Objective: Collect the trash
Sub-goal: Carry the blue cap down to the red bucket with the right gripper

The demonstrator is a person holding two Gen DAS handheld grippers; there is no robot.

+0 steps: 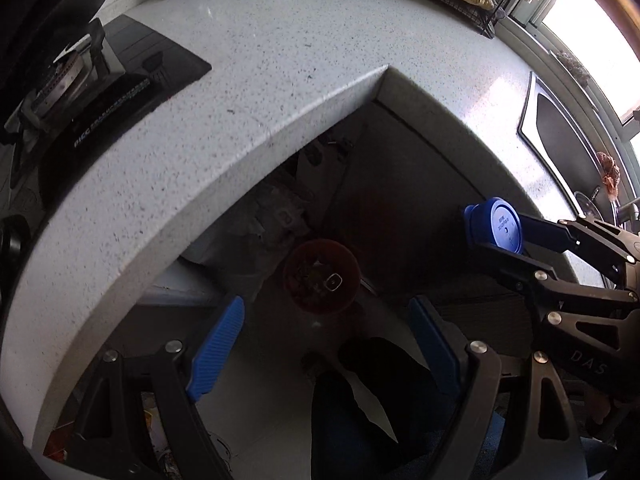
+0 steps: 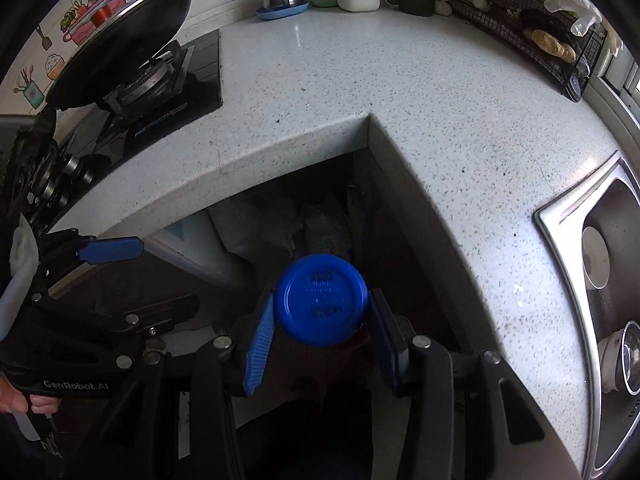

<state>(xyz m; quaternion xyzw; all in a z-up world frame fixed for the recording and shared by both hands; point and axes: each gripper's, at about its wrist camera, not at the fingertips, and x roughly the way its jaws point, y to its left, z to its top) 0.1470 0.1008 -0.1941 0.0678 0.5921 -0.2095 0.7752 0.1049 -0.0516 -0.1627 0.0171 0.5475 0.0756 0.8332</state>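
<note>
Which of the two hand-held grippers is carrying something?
The right hand-held gripper: its fingers clamp a blue cap. The left hand-held gripper is open and empty.

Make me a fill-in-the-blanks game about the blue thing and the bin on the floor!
1. The right gripper is shut on a container whose colour is ____.
2. The left gripper has its jaws ____ and holds nothing.
3. The reddish bin stands down on the ____, below the counter corner.

Missing words: blue; open; floor
</note>
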